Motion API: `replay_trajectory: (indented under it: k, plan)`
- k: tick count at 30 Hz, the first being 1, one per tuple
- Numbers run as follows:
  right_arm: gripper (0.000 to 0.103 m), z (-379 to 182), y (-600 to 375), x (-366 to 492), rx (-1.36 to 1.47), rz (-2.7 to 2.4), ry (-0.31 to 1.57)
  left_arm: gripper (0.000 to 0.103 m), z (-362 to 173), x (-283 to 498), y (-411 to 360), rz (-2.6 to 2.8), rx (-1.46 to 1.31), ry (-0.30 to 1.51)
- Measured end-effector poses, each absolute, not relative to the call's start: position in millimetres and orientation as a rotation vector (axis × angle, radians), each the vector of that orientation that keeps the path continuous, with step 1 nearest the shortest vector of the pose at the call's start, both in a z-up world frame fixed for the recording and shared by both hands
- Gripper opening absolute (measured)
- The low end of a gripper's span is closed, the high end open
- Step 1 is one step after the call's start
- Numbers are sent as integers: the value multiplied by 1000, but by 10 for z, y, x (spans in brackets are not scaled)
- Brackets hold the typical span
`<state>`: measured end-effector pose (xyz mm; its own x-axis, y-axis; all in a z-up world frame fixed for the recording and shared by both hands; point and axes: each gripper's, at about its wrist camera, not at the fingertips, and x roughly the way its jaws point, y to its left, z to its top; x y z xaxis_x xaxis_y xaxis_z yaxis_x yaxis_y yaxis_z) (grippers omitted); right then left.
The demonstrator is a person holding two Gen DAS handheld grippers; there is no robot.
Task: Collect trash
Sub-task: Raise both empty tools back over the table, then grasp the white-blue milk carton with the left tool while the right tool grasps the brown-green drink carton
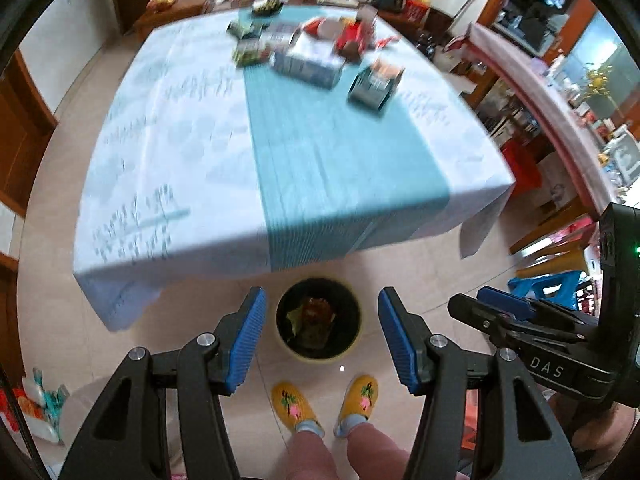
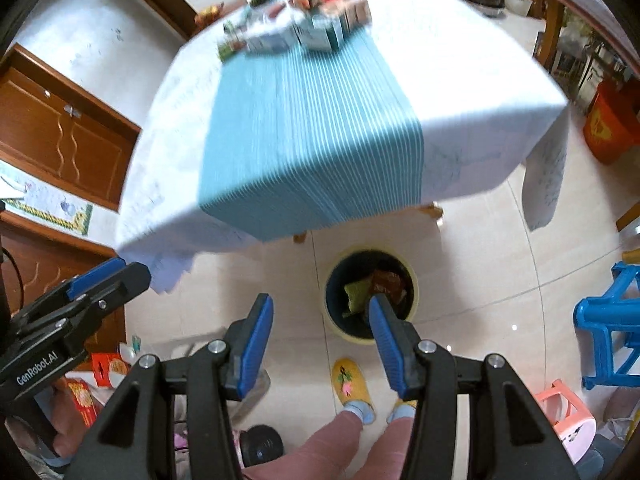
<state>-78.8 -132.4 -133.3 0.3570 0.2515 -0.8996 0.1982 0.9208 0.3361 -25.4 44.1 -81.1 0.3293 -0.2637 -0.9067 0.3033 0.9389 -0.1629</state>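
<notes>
We are above the floor here, both claws angled steeply down. Our left gripper [image 1: 322, 340] has its jaws spread with nothing between them, and our right gripper [image 2: 322, 346] is spread and empty too. Down on the tiles, just off the table's [image 1: 168, 160] near edge, sits the trash bin [image 1: 319, 319] with wrappers inside. More boxes and packets [image 1: 308, 62] crowd the table's far edge, blurred. Yellow slippers [image 1: 294, 404] stand just beside the bin.
</notes>
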Motion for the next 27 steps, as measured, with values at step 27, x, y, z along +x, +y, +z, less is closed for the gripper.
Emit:
replay_trajectory:
  k: [27]
  plan:
    - [51, -477, -1312, 94, 400, -57, 1039, 57, -190, 548, 652, -390, 29, 1006]
